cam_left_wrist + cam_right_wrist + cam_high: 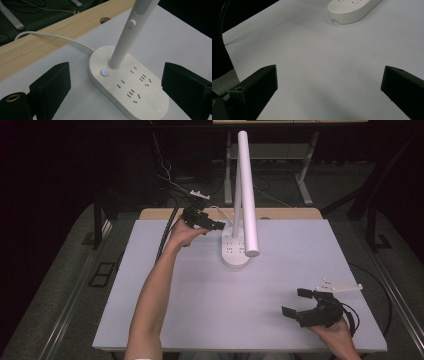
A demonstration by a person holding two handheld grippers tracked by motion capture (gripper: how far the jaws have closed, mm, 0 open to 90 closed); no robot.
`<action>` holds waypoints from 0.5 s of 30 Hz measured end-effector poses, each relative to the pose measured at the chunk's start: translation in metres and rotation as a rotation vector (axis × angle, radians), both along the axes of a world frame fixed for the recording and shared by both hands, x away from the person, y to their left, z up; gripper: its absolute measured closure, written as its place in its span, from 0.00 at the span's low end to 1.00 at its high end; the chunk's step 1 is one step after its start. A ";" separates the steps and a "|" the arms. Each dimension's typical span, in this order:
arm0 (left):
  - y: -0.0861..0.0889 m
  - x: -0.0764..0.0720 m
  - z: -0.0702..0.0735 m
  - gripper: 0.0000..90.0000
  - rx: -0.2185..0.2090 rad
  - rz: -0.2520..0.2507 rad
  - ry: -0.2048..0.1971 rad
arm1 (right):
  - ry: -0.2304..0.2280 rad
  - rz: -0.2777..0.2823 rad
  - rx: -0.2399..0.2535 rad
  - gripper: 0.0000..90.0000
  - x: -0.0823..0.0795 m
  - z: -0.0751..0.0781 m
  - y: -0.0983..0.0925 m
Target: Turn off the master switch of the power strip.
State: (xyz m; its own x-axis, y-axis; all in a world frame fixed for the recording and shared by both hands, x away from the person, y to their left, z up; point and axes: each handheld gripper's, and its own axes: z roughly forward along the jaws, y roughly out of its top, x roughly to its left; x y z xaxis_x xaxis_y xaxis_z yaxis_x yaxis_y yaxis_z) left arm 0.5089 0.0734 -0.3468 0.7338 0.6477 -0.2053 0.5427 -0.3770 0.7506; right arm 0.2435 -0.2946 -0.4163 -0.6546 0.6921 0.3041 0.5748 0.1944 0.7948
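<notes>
Black left tongs (214, 225), jaws apart, hover just beside the white oval socket-base desk lamp (236, 251) at the white table's (200, 295) twelve o'clock; black right tongs (302, 304) gape idle at four o'clock. Careless closing could topple its stem

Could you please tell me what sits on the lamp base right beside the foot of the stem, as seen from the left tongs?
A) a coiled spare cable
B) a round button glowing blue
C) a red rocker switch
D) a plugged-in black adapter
B: in the left gripper view a small round button glows blue on the white lamp base, just beside the stem.
</notes>
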 end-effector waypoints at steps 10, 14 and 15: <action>-0.006 0.005 -0.011 0.19 -0.031 0.039 0.018 | 0.005 0.003 -0.004 0.00 0.000 0.000 0.002; -0.007 0.007 -0.014 0.25 -0.034 0.047 0.023 | 0.005 0.001 -0.004 0.00 0.000 -0.001 0.003; -0.007 0.008 -0.016 0.27 -0.041 0.046 0.020 | 0.004 0.000 -0.004 0.00 0.000 -0.001 0.003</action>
State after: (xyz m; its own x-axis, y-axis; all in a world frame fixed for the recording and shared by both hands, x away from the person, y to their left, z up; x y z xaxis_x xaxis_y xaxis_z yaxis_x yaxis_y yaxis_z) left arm 0.5168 0.0665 -0.3623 0.6987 0.6716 -0.2464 0.5737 -0.3203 0.7538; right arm 0.2439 -0.2916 -0.4171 -0.6533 0.6933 0.3042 0.5782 0.1975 0.7916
